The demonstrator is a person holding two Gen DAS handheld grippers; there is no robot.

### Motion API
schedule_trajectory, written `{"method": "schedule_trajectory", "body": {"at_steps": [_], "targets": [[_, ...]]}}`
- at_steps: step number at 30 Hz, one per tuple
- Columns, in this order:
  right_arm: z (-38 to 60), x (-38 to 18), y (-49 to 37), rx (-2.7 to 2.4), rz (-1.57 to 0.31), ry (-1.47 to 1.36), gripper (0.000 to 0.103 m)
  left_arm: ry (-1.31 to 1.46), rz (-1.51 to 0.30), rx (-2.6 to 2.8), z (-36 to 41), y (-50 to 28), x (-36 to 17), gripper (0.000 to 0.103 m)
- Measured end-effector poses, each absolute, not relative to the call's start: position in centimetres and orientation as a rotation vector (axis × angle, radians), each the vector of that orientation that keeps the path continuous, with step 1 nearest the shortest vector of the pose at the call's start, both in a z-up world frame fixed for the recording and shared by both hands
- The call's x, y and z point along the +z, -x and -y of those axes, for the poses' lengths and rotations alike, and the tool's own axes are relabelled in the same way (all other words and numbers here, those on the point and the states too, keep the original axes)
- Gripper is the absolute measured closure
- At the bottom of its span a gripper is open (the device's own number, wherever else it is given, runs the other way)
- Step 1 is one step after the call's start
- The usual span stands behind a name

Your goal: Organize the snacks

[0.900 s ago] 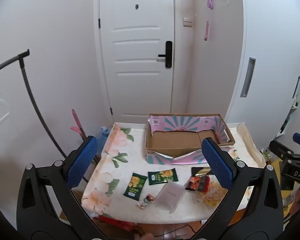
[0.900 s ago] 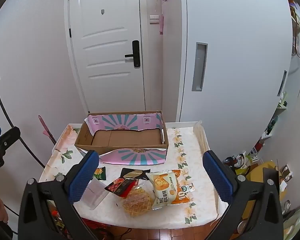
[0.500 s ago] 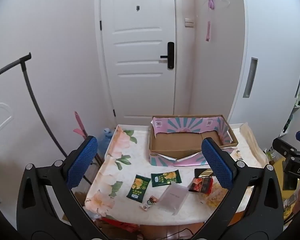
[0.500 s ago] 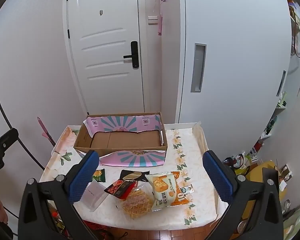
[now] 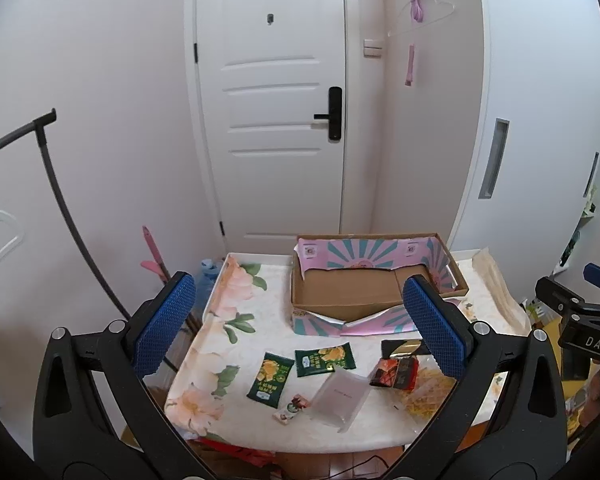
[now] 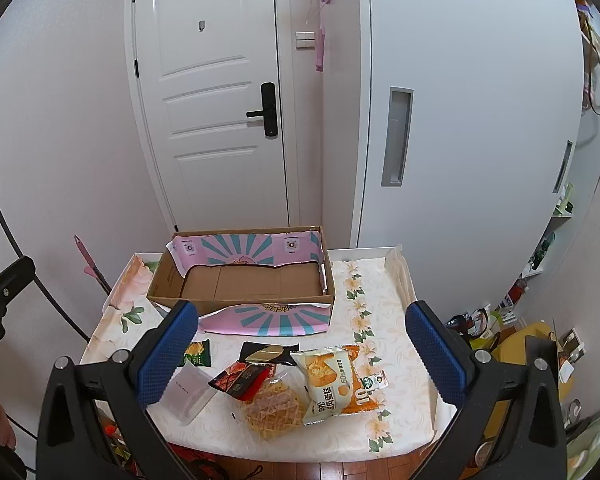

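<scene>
Table (image 6: 384,300), floral cloth: open cardboard box (image 6: 242,282) at the far side, nothing in it; snacks loose along the near edge. Snacks, left to right: two green packets (image 5: 270,378) (image 5: 325,359), small candy (image 5: 291,408), clear pouch (image 5: 340,396), red-black packet (image 6: 240,380) under a black-gold one (image 6: 266,352), waffle bag (image 6: 274,406), orange cake bag (image 6: 332,380). Left gripper (image 5: 304,328) and right gripper (image 6: 302,354): both above the near edge, jaws spread wide, holding nothing.
</scene>
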State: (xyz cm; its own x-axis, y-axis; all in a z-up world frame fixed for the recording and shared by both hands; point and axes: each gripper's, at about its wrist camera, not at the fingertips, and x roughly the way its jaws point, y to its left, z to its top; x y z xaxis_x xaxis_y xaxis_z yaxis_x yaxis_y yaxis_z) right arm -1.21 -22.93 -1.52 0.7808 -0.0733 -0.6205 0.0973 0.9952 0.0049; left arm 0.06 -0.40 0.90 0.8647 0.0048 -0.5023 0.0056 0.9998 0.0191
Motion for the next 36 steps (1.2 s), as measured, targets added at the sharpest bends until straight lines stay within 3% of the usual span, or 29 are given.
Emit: {"method": "schedule_trajectory", "body": {"at_steps": [36], "targets": [[23.08, -2.01, 0.41, -0.102, -0.678, -0.039, 0.0, -0.022, -0.548, -0.004, 0.13, -0.84, 0.41, 0.0]]}}
